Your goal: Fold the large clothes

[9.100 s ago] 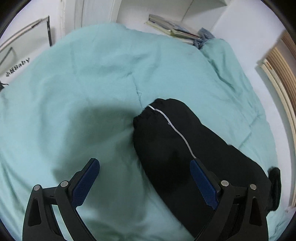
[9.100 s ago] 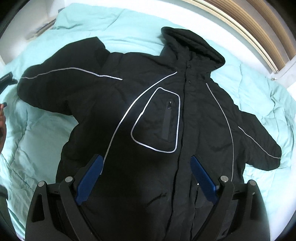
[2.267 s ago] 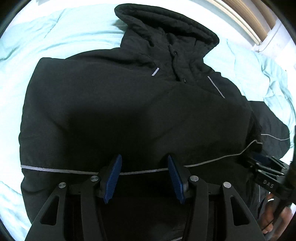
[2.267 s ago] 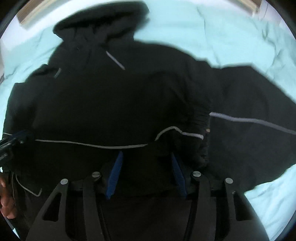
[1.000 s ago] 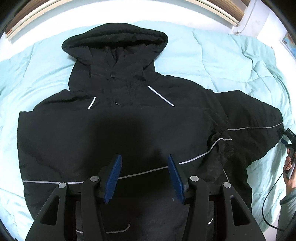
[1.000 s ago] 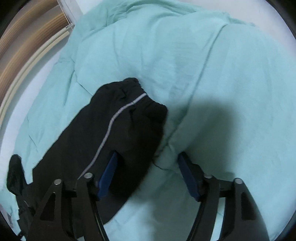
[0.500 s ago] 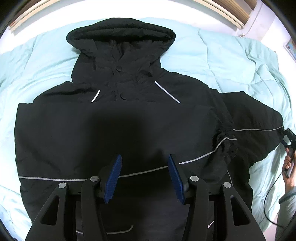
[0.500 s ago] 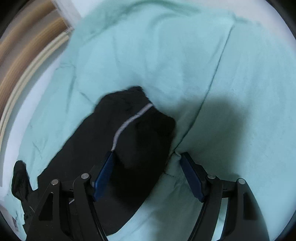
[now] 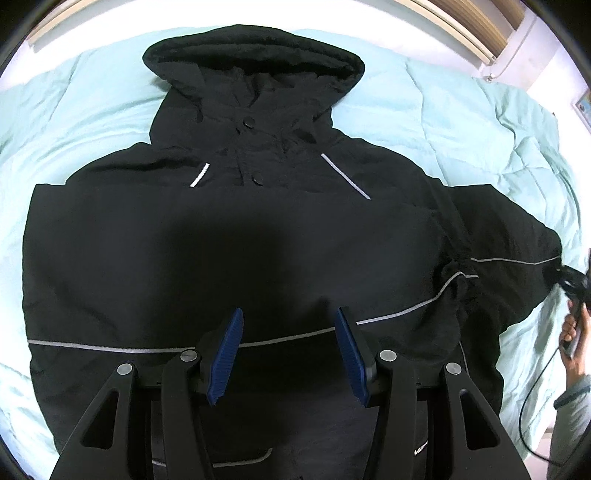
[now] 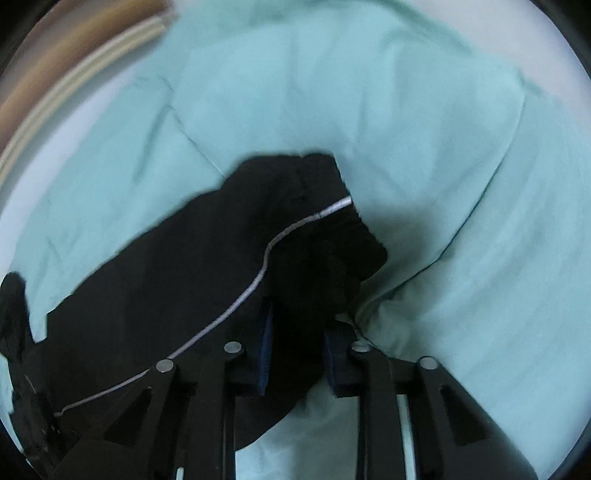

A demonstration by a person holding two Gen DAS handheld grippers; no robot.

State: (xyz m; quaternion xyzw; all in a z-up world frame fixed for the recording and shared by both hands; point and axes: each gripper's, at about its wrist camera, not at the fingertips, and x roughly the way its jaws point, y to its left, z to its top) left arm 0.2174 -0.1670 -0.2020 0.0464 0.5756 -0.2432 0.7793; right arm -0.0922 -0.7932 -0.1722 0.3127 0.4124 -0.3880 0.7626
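Note:
A black hooded jacket (image 9: 236,236) with thin silver piping lies flat on the mint green duvet (image 9: 436,110), hood at the far end. One sleeve is folded across its chest. My left gripper (image 9: 288,354) hovers open and empty above the jacket's lower middle. The other sleeve (image 10: 221,258) stretches out to the right, and my right gripper (image 10: 297,347) has closed on its cuff end. In the left wrist view the right gripper (image 9: 569,280) shows small at the far right edge, at the sleeve's tip.
A wooden bed frame edge (image 9: 476,26) runs along the far side, and shows in the right wrist view (image 10: 62,85) too. A hand with a cable (image 9: 572,332) is at the right edge. Duvet surrounds the jacket on all sides.
My right gripper has moved in over the outstretched sleeve's cuff and closed on it. My left gripper has stayed open over the jacket, drifting slightly closer.

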